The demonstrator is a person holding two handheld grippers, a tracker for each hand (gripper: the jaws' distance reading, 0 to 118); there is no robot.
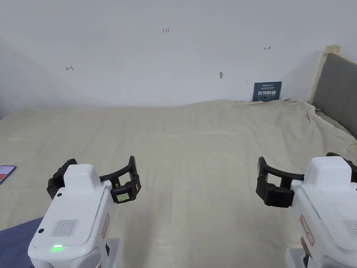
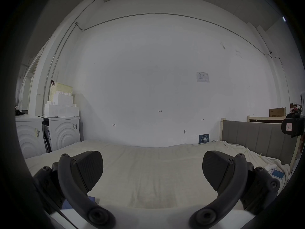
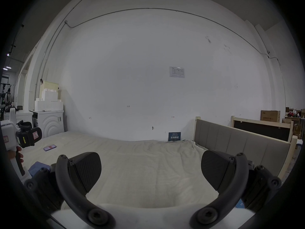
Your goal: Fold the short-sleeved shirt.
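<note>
Head view, blue shirt (image 1: pixel 17 240) bottom-left, beside spread left tongs (image 1: pixel 99 176)

phone (image 1: pixel 7 172) left on bed (image 1: pixel 195 146), headboard (image 1: pixel 336 87) right

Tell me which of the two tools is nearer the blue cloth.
The left tool. The blue cloth lies at the near left edge of the bed, right beside it; the right tool is held across the bed.

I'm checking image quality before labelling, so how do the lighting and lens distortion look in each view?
Head view: even, bright light, straight lines, left gripper sharp. Both gripper views: strong fisheye bend, black vignette, dimmer grey wall; the bed sheet stays readable.
</note>
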